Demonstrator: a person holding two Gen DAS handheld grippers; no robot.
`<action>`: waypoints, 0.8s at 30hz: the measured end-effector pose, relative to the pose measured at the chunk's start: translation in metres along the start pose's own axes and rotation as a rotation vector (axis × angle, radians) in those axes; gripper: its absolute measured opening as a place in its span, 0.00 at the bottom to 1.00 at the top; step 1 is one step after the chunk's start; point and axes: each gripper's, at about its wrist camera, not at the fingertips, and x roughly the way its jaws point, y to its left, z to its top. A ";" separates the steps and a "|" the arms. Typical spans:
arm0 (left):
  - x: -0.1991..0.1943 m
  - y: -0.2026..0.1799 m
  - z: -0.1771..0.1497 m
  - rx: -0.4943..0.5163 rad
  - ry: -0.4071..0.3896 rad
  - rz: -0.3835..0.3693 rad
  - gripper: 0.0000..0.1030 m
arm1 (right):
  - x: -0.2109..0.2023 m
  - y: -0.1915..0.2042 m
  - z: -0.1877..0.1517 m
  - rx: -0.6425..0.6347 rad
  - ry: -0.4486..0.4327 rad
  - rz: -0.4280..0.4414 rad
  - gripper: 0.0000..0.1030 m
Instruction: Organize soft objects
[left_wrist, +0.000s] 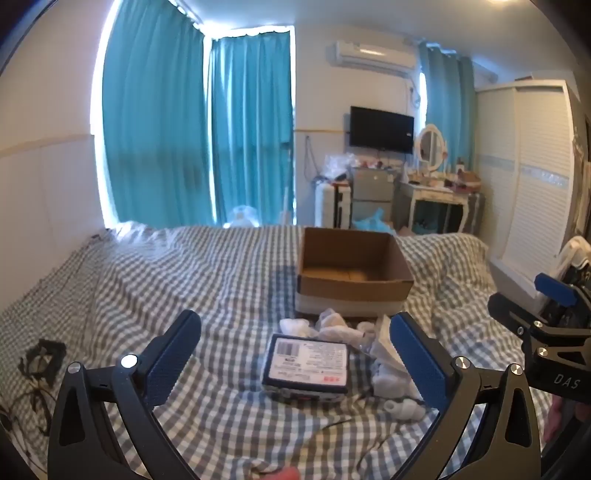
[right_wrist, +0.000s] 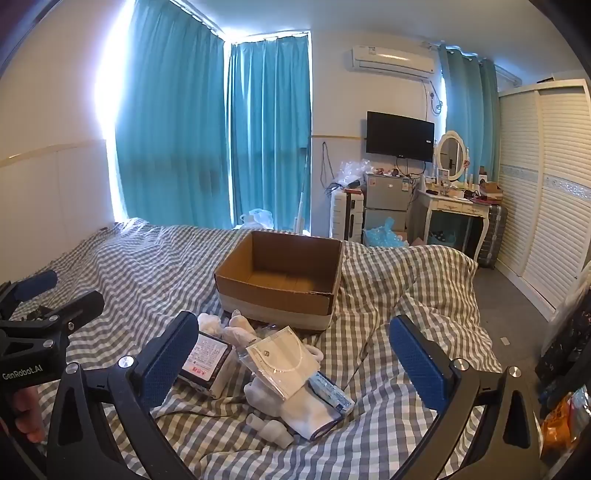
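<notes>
Soft white rolled socks and cloth bundles (right_wrist: 303, 413) are heaped on the grey-and-white checked bedsheet (right_wrist: 147, 266), just in front of the open brown cardboard box (right_wrist: 280, 291), which appears empty and is taken to be the destination. Mixed into the heap are a flat pack with a printed barcode label (left_wrist: 308, 363), a clear plastic sleeve holding a white mask (right_wrist: 284, 360) and a small blue-and-white tube-like packet (right_wrist: 332, 393).

The left gripper (left_wrist: 295, 365) is held above the labelled pack with its blue-padded fingers spread wide and nothing between them. The right gripper (right_wrist: 291, 369) is likewise spread and empty, poised over the mask sleeve and the white bundle beneath it.

Several failures can be foreseen. Because the items overlap, a neighbouring piece is likely to be dragged along when one is pinched, or the sleeve may be caught instead of the sock under it. The slick plastic could be squeezed out of the pads as they close. A fold of the loose, wrinkled sheet might be gathered with a low grasp and pulled upward, scattering the pile. A limp sock held by one end may be snagged on the near box wall, and the light box could be shoved away. With both tools close together, a collision is possible.
</notes>
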 end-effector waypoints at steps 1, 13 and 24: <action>-0.002 -0.001 -0.001 0.015 -0.038 0.011 1.00 | 0.000 0.000 0.000 0.000 0.000 0.000 1.00; -0.005 -0.003 0.002 0.023 -0.019 0.015 1.00 | 0.003 0.002 -0.001 -0.004 0.007 -0.001 1.00; -0.002 -0.001 0.001 0.016 -0.017 0.016 1.00 | 0.002 0.003 0.000 -0.006 0.011 -0.002 1.00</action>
